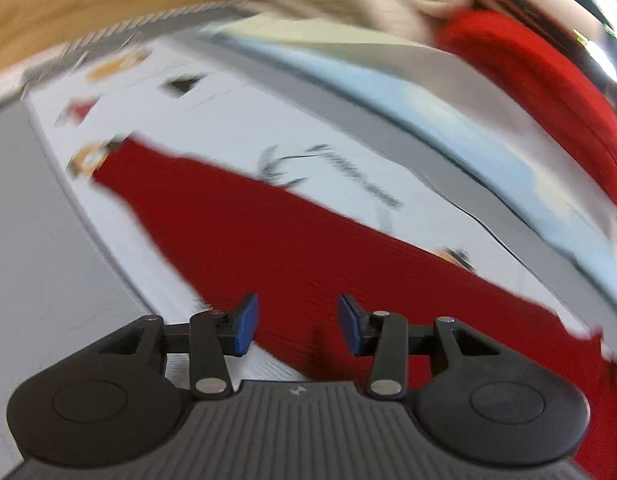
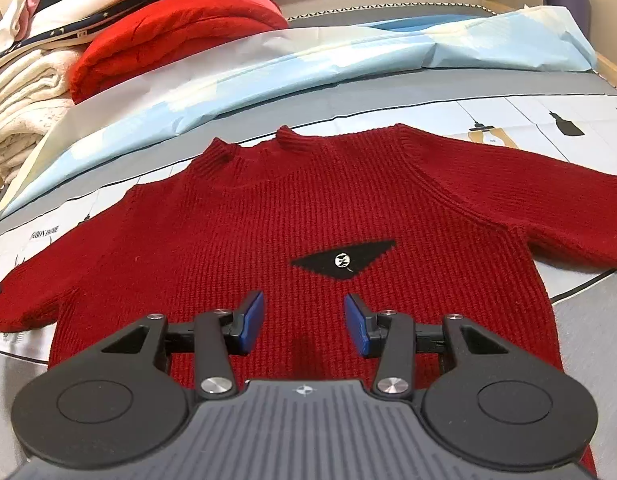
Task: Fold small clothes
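Observation:
A dark red knitted sweater (image 2: 308, 208) lies flat, front up, on a white printed sheet (image 2: 520, 120). Its collar points away and both sleeves are spread out sideways. It has a black triangular patch (image 2: 344, 261) on the chest. My right gripper (image 2: 304, 312) hovers open over the lower body, with nothing between its blue pads. The left wrist view is blurred. There my left gripper (image 1: 298, 312) stands open over one red sleeve (image 1: 268, 240), its pads apart and holding nothing.
A folded bright red knit (image 2: 176, 28) and cream knits (image 2: 24, 96) are stacked at the back left. A light blue sheet (image 2: 308, 56) lies crumpled behind the sweater. Grey surface (image 2: 588, 320) shows at the near right.

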Motion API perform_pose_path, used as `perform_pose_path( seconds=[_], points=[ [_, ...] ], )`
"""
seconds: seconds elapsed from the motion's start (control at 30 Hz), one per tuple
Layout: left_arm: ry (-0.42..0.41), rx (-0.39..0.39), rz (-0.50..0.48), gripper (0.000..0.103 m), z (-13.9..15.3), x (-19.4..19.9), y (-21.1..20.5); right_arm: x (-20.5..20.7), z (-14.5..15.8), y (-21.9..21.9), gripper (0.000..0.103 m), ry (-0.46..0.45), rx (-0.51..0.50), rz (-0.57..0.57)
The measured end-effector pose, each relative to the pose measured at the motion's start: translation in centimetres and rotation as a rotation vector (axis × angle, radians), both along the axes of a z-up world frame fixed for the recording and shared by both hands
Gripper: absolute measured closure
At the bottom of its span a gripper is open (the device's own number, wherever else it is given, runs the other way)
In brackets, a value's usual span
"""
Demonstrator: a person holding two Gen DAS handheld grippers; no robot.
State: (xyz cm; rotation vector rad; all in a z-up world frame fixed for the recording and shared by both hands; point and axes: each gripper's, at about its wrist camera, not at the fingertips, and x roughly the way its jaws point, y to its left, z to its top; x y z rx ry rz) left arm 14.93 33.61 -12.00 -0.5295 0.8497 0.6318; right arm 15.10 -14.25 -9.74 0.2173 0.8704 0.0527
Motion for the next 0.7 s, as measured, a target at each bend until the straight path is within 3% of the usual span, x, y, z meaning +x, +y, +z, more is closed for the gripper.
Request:
perform_pose_path(
  seconds=[0.17,0.3,0.37,0.4,0.47,0.53,0.57,0.63,0.7],
  points=[
    [-0.045,-0.232,0.147,0.055,-3.3,-1.3,4.8,0.5,-0.1,-0.3,0.058,-0.001,0.006,0.000],
    [-0.068,-0.273,0.167,0.055,-4.4,-1.4,5.6,1.0,-0.4,-0.5,0.071,0.012,0.013,0.000],
    [-0.072,-0.270,0.165,0.055,-4.4,-1.1,5.7,1.1,-0.7,-0.5,0.072,0.023,0.021,0.001],
    [-0.070,-0.265,0.165,0.063,-4.4,-1.1,5.7,1.2,-0.8,-0.4,0.072,0.027,0.024,0.003],
    [-0.046,-0.225,0.166,0.086,-4.3,-1.0,5.5,1.4,-0.9,-0.2,0.072,0.030,0.027,0.009],
    [-0.067,-0.140,0.156,0.088,-3.2,-0.8,4.6,1.5,-0.8,-0.2,0.072,0.031,0.031,0.013],
    [-0.078,-0.042,0.108,0.089,-1.7,-0.3,3.2,1.5,-0.8,-0.2,0.072,0.031,0.034,0.013],
    [-0.128,0.165,-0.029,0.089,1.5,0.9,-0.6,1.6,-0.7,-0.3,0.072,0.030,0.037,0.011],
    [-0.214,0.260,-0.174,0.090,4.0,1.4,-4.7,1.6,-0.7,-0.5,0.072,0.029,0.037,0.010]
  ],
)
